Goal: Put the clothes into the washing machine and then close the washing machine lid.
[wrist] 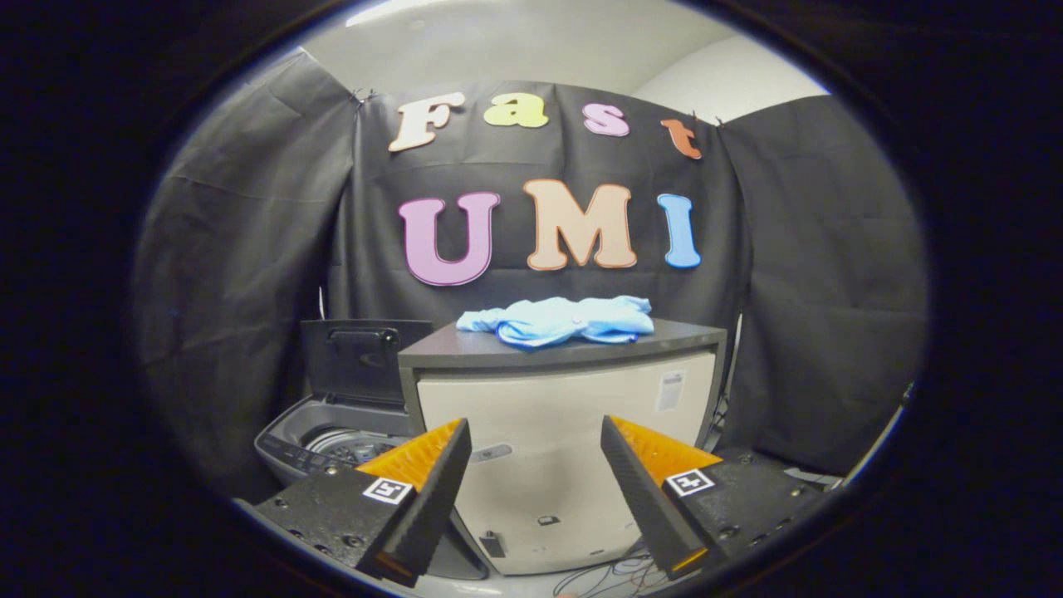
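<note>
A crumpled light-blue garment (565, 321) lies on the dark top of a pale cabinet (565, 432), well beyond my fingers. To the cabinet's left, lower down, stands a grey top-loading washing machine (332, 440). Its dark lid (361, 359) is raised upright at the back and the drum opening (353, 444) shows. My gripper (536, 448) is open, its fingers wide apart with nothing between them, held low and well short of the cabinet's front.
Black cloth walls close the booth behind and on both sides. Loose cables (614, 577) lie on the floor at the cabinet's foot. The cabinet's left side stands right against the washing machine.
</note>
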The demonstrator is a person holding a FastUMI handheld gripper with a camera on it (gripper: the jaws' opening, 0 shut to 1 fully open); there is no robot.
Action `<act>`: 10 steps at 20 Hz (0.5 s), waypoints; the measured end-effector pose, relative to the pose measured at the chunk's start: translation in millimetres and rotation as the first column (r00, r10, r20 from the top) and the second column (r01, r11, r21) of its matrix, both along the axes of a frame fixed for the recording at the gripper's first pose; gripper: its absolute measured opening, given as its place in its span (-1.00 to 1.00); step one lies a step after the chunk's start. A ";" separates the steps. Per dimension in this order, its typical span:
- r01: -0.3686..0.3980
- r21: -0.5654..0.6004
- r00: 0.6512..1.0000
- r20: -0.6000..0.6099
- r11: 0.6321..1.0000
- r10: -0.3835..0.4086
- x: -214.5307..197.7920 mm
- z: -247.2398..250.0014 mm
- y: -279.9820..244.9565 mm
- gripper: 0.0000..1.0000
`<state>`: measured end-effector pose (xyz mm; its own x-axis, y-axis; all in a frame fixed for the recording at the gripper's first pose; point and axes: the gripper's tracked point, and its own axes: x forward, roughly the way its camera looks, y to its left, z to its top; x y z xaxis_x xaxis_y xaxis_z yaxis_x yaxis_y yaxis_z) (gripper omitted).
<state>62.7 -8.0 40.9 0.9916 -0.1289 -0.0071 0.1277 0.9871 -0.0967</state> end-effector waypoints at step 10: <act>0.027 0.032 0.993 -0.115 0.999 -0.023 111.3 82.5 -4.6 0.96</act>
<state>174.0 -12.6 123.4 0.9805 -0.1512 -0.1256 0.1420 0.9867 -0.0795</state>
